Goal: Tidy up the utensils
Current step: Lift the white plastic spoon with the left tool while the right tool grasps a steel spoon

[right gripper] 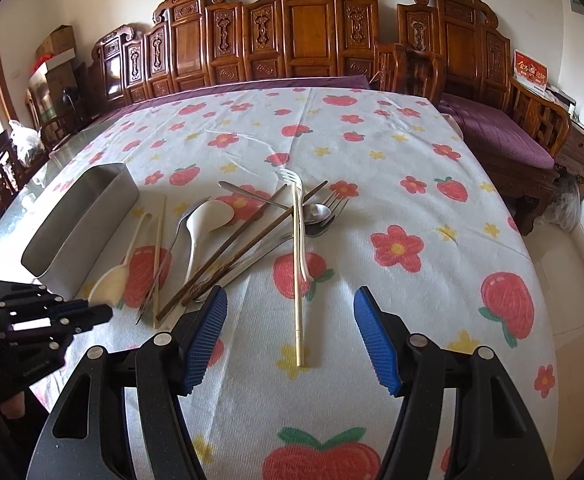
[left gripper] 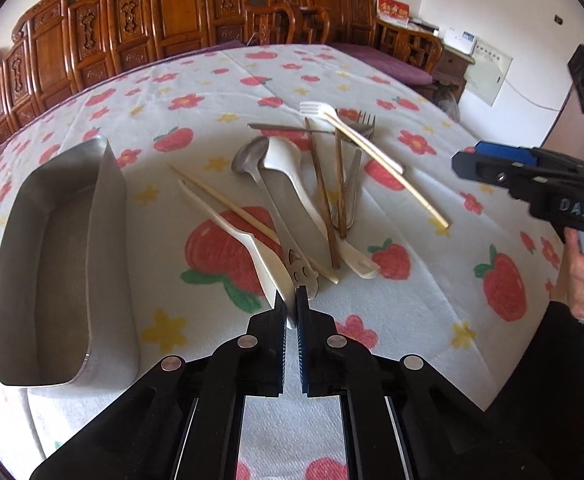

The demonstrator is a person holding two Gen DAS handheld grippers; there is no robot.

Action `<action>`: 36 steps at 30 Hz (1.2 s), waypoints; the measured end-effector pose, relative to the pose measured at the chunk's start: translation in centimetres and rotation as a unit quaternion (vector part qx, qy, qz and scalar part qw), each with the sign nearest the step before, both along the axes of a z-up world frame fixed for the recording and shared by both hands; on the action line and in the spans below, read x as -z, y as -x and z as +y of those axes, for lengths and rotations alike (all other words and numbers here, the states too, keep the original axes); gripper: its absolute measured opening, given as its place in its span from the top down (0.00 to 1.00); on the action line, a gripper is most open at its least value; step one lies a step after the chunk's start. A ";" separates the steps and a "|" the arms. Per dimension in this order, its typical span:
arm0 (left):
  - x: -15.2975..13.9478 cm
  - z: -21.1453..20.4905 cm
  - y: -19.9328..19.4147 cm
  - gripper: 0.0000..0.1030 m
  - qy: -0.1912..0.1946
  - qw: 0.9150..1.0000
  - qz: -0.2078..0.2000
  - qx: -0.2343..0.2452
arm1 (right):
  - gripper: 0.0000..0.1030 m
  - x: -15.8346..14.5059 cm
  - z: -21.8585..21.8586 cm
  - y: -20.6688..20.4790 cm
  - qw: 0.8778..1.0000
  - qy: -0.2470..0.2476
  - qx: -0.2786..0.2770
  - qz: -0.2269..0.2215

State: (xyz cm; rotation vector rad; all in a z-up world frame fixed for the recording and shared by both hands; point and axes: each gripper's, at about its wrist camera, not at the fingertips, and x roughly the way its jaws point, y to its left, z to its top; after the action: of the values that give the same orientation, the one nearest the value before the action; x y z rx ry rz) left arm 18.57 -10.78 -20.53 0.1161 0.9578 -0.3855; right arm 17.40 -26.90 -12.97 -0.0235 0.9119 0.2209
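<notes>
Showing the left gripper [left gripper: 291, 300] w/ jaws closed on the near end of a white plastic utensil [left gripper: 248, 240] at the front of the utensil pile [left gripper: 311, 184], which lies on the fruit-print tablecloth [left gripper: 411, 300] just right of the metal tray [left gripper: 44, 264]. The right gripper [right gripper: 290, 334] hangs above the cloth, jaws spread wide & gripping nothing, a pale chopstick [right gripper: 299, 320] lying between its 2 blue pads [right gripper: 208, 336].

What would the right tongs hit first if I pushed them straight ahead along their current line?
Probably the pale chopstick lying on the tablecloth: its near end sits between the open right tongs, just ahead of them. Beyond it lies the utensil pile. Depth is hard to judge here.
</notes>
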 end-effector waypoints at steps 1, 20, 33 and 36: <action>-0.3 0.1 0.0 0.96 0.003 1.000 -0.004 0.003 | 0.34 0.1 0.1 0.0 1.000 0.001 -0.001 0.000; -5.4 4.2 -0.4 0.96 0.053 0.997 -0.046 0.034 | 0.56 1.8 8.4 -1.8 0.998 -0.033 -0.062 0.000; -6.8 6.2 -0.4 0.96 0.066 0.996 -0.058 0.027 | 0.81 5.5 13.1 -6.3 0.996 -0.055 -0.051 0.058; -7.0 7.1 -0.4 0.96 0.078 0.995 -0.058 0.022 | 0.81 5.9 13.4 -6.5 0.996 -0.043 -0.045 0.069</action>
State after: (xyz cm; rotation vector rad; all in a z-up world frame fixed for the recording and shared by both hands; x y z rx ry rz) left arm 18.95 -3.68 -13.50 0.0168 0.8076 -0.4874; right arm 23.89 -13.49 -18.90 0.0299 1.0396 0.3490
